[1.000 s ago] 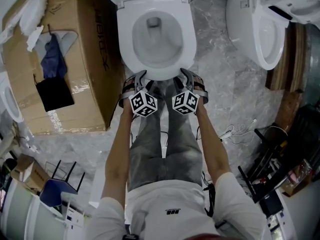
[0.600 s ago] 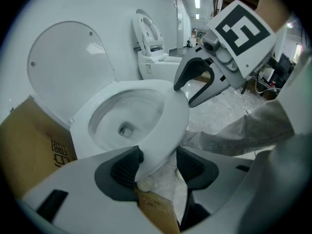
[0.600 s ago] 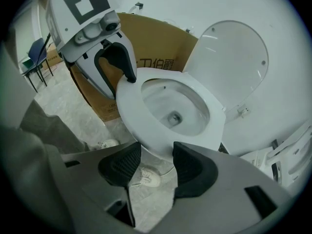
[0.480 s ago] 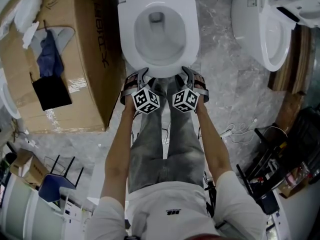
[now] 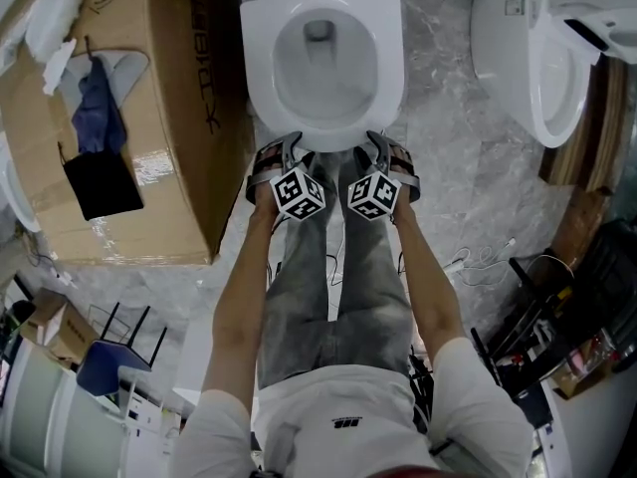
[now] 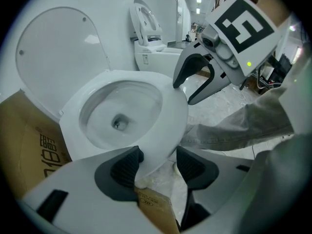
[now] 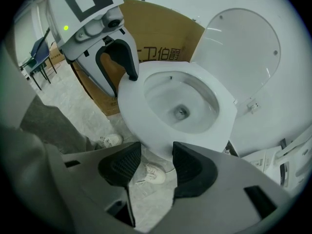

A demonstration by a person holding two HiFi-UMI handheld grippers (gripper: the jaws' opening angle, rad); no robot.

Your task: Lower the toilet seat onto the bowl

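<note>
The white toilet seat (image 5: 323, 132) lies flat on the bowl; the round lid (image 6: 58, 57) stands upright behind it, seen also as the lid (image 7: 243, 52) in the right gripper view. My left gripper (image 5: 286, 152) and right gripper (image 5: 379, 150) hover side by side just short of the bowl's front rim, both open with nothing between their jaws. In the left gripper view my left gripper (image 6: 156, 164) frames the front rim of the seat (image 6: 165, 111), with the right gripper (image 6: 195, 82) beside it. The right gripper (image 7: 155, 164) faces the seat (image 7: 141, 106) as well.
A large cardboard box (image 5: 149, 98) stands tight against the toilet's left side. A second toilet (image 5: 537, 58) stands to the right. The person's legs (image 5: 333, 287) are directly below the grippers. Cables (image 5: 478, 257) and folding chairs (image 5: 109, 352) lie on the marble floor.
The head view has shifted slightly, so the toilet and grippers sit a little further right and up. Both grippers stay open at the front rim.
</note>
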